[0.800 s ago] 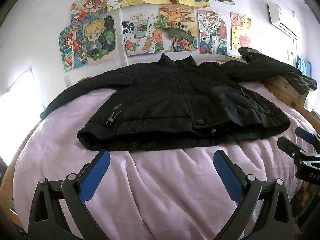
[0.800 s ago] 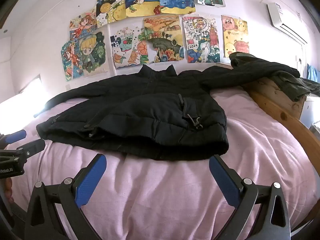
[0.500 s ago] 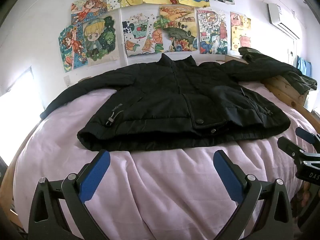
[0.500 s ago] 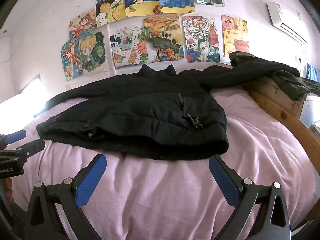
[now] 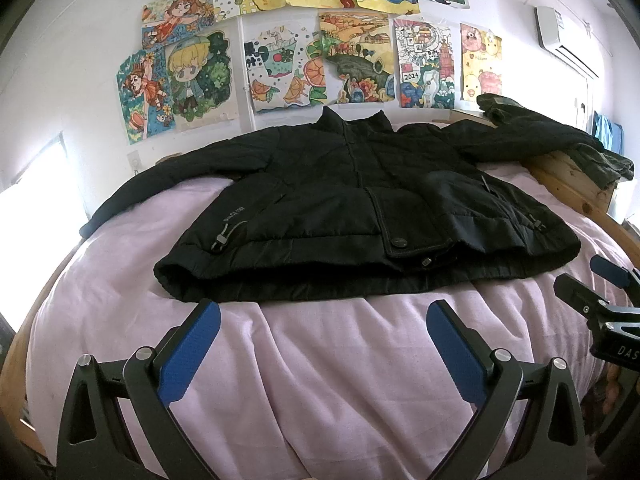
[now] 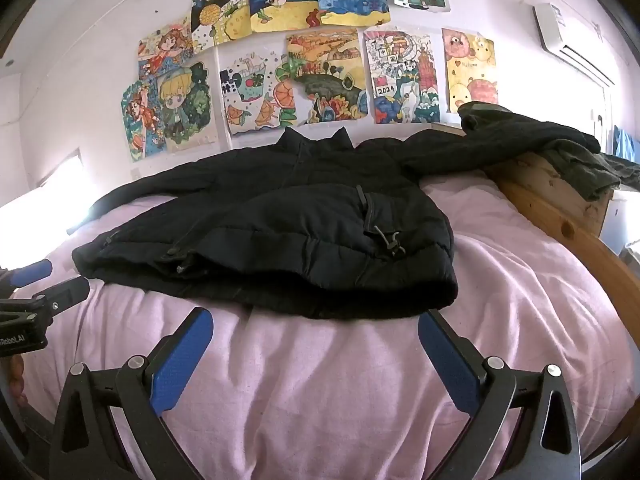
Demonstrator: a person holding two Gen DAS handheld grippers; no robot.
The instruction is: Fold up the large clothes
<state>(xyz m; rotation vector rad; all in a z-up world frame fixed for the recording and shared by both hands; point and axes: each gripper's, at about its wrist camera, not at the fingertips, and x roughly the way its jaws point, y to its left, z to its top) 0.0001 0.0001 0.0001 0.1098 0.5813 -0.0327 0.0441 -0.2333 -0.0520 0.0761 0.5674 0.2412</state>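
Folding has not started: the jacket lies spread flat on the bed, sleeves out. Left claw and right claw hover released near its hem; next, probably grasp a sleeve and fold it inward.

A drawing taped to the wall at about one o'clock bears a small plate reading "2024". The black jacket carries small pale lettering near its left pocket, too blurred to read. The left gripper's body, at nine o'clock in the right wrist view, shows "RobotAI".
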